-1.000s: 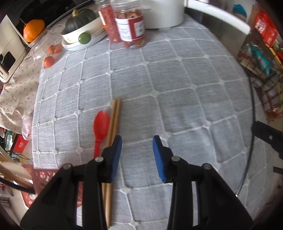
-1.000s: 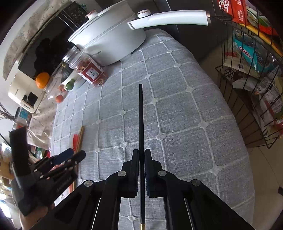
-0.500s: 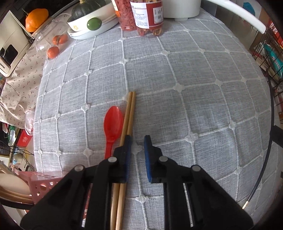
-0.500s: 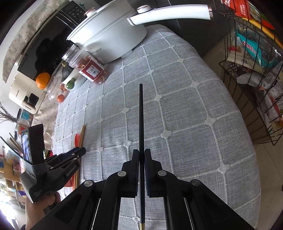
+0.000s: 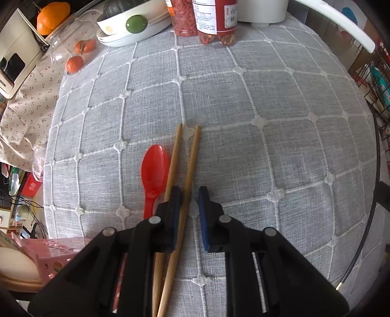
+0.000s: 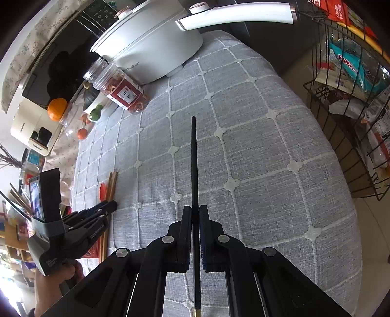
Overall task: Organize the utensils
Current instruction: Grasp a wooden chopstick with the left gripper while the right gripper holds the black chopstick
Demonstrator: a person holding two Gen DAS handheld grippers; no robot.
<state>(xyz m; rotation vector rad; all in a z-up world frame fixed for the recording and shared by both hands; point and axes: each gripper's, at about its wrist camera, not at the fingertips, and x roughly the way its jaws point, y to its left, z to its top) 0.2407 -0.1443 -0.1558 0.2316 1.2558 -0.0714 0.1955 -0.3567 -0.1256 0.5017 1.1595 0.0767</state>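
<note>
Two wooden chopsticks (image 5: pixel 192 158) lie on the grey quilted cloth (image 5: pixel 268 102) beside a red plastic spoon (image 5: pixel 154 168). My left gripper (image 5: pixel 190 195) hovers low over them, jaws narrowly open, with the right chopstick running between the fingers and the left one under the left finger. They also show in the right wrist view (image 6: pixel 111 185), with the left gripper (image 6: pixel 107 207) at the left. My right gripper (image 6: pixel 195 214) is shut on a black chopstick (image 6: pixel 194 158) and holds it above the cloth. The black chopstick also arcs down the right edge of the left wrist view (image 5: pixel 375 195).
A white pot (image 6: pixel 151 51) with a long handle, red-labelled jars (image 5: pixel 214 17), a bowl with squash (image 5: pixel 131 22) and oranges (image 5: pixel 75 63) stand at the back. A wire rack (image 6: pixel 353 97) stands right of the table. A pink basket (image 5: pixel 48 253) sits at the near left.
My left gripper has moved forward and lower over the wooden chopsticks; its jaws narrowed from wide open. The two chopsticks have spread apart at the tips. My right gripper keeps holding the black chopstick.
</note>
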